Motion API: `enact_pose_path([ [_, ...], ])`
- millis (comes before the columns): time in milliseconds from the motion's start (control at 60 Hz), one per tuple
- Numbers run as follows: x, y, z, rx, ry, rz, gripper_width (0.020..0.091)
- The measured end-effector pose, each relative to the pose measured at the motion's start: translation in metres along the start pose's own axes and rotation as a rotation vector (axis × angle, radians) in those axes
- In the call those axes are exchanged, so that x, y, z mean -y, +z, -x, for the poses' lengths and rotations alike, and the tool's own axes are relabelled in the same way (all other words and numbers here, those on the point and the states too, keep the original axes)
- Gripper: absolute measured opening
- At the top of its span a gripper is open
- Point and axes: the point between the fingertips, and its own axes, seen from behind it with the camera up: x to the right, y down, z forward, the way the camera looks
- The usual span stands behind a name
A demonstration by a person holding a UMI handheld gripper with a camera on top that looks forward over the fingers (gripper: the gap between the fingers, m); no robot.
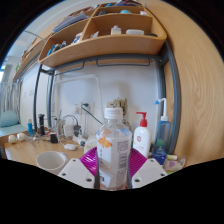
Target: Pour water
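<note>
The gripper (113, 168) has its two fingers clamped on a clear plastic bottle (114, 150), the magenta pads (91, 160) pressing its sides; the bottle stands upright with a white cap and a paper label, and how much water it holds is hard to make out; its base is cut off from sight; beyond it, on the bench (25, 150), sit a shallow white bowl (51, 159), a white pump dispenser (142, 136) and a spray bottle (161, 128) near the back edge; small bottles crowd the far left end; shelves (100, 45) above carry indistinct items.
</note>
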Motion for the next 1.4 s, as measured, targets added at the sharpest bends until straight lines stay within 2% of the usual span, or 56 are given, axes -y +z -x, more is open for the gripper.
enact_pose_path([
  [133, 0.0, -0.001, -0.002, -0.003, 0.023, -0.001, 0.0389],
  [200, 0.0, -0.001, -0.002, -0.005, 0.024, -0.001, 0.0458],
  [300, 0.0, -0.003, -0.002, -0.015, 0.025, 0.006, 0.0525],
  [350, -0.001, -0.006, -0.003, -0.026, 0.031, 0.017, 0.0604],
  [367, -0.001, -0.008, -0.003, -0.03, 0.034, 0.02, 0.065],
  [383, -0.001, -0.01, -0.003, -0.034, 0.037, 0.022, 0.0728],
  [450, 0.003, -0.022, 0.001, -0.039, 0.04, 0.023, 0.0833],
  [467, 0.004, -0.026, 0.001, -0.043, 0.04, 0.023, 0.084],
  [583, 0.012, -0.059, 0.004, -0.089, 0.043, 0.021, 0.083],
  [867, 0.009, -0.155, -0.002, -0.303, 0.047, 0.055, 0.0835],
  [1117, 0.006, -0.204, 0.001, -0.346, 0.069, 0.033, 0.0835],
  [1400, -0.012, -0.235, -0.008, -0.37, 0.108, 0.043, 0.0829],
])
